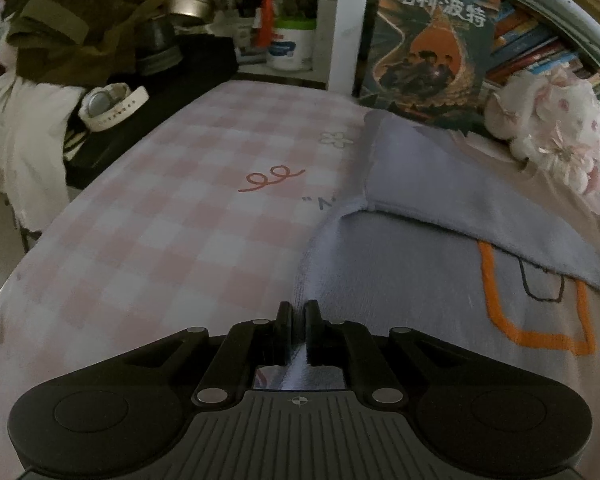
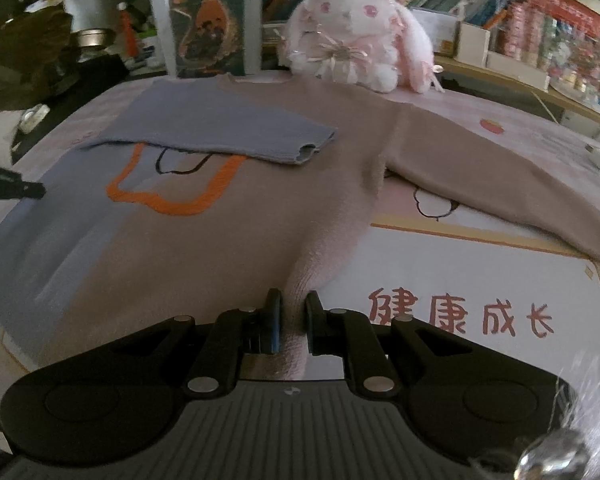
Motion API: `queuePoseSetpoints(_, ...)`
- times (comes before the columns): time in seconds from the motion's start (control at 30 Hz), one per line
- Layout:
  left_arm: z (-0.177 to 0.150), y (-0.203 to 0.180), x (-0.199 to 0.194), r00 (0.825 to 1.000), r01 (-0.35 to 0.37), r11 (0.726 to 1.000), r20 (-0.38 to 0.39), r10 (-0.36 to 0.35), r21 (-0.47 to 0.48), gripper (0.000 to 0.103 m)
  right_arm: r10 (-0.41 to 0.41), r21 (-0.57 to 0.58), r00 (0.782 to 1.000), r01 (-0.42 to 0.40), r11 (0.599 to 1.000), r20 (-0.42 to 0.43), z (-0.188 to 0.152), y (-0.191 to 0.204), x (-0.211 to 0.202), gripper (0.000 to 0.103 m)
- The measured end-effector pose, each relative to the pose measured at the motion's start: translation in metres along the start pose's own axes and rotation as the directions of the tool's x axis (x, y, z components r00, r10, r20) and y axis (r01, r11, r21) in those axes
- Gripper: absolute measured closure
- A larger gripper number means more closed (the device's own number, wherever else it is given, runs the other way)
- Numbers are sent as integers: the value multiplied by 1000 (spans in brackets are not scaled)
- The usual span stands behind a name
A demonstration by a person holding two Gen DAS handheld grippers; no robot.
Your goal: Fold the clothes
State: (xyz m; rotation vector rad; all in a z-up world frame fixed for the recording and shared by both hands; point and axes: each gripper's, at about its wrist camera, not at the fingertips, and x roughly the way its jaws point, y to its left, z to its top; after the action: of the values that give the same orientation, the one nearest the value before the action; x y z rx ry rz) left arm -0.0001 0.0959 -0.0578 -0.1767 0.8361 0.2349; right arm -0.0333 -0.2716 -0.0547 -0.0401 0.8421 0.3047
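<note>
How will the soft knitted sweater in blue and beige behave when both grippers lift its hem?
The soft knitted sweater will probably sag between the left gripper and right gripper, as it already bunches there. The folded blue sleeve lies loose, so it may slide off.

Sweater (image 2: 228, 240) – soft fuzzy knit, matt; checked tablecloth (image 1: 172, 216) smooth; plush rabbit (image 2: 356, 44) fluffy.

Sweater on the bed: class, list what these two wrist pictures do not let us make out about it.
- Sweater hem: both views, hidden under the gripper bodies.
- Orange outline design: its top is covered by the folded blue sleeve in both views.
- Beige sleeve cuff: right wrist view, cut off by the right edge.
- Left gripper and right gripper: how much cloth each pinches is hidden between the pads.
</note>
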Motion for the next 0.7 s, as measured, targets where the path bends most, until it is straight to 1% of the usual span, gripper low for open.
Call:
queuePoseSetpoints(0.07,1,3,-4,1000,16,1000,-10,-16,-9,91,-25,34,1000,26,999,-11,1,2,-1,89)
queuePoseSetpoints(0.1,2,5,-6,1000,26,1000,-15,-27,-17,91,-39,50,999,40,998,-16,1,2,-1,84)
queuePoseSetpoints(0.13,3,8,-9,999,36,999,-13,-37,-26,91,-53,65,998,54,996,-20,1,3,-2,83)
queuePoseSetpoints(0.23,5,14,-25,998,63,998,22,-62,-32,88,-97,133,995,99,986,-16,-2,5,-9,76)
queuePoseSetpoints(0.27,5,14,-30,997,67,997,34,-66,-23,87,-112,158,994,113,981,-13,-4,6,-13,69)
queuePoseSetpoints(0.3,5,13,-35,997,70,998,45,-69,-10,80,-127,184,992,127,975,-11,-6,7,-17,63)
queuePoseSetpoints(0.33,4,12,-40,996,70,998,55,-70,4,76,-141,206,990,141,968,-10,-9,9,-21,60)
queuePoseSetpoints(0.37,3,10,-45,996,66,998,65,-67,21,68,-156,227,988,154,962,-10,-12,11,-25,58)
queuePoseSetpoints(0.4,1,8,-50,995,58,998,75,-61,39,59,-173,241,985,170,955,-9,-15,13,-29,49)
queuePoseSetpoints(0.43,-2,6,-54,995,50,997,86,-55,57,55,-191,255,982,187,949,-8,-17,16,-33,45)
queuePoseSetpoints(0.47,-5,3,-58,994,45,996,96,-51,72,44,-203,258,979,198,946,-8,-20,20,-36,38)
queuePoseSetpoints(0.5,-8,1,-62,993,41,996,104,-50,83,38,-215,261,977,209,943,-7,-23,24,-40,33)
queuePoseSetpoints(0.57,-16,-5,-68,992,59,991,107,-72,116,33,-238,266,971,231,936,-5,-30,31,-46,26)
queuePoseSetpoints(0.63,-25,-11,-72,991,77,985,101,-93,157,24,-261,271,965,252,929,-4,-36,38,-53,22)
queuePoseSetpoints(0.7,-34,-17,-75,988,99,975,95,-120,201,23,-284,276,959,274,921,-3,-42,46,-59,20)
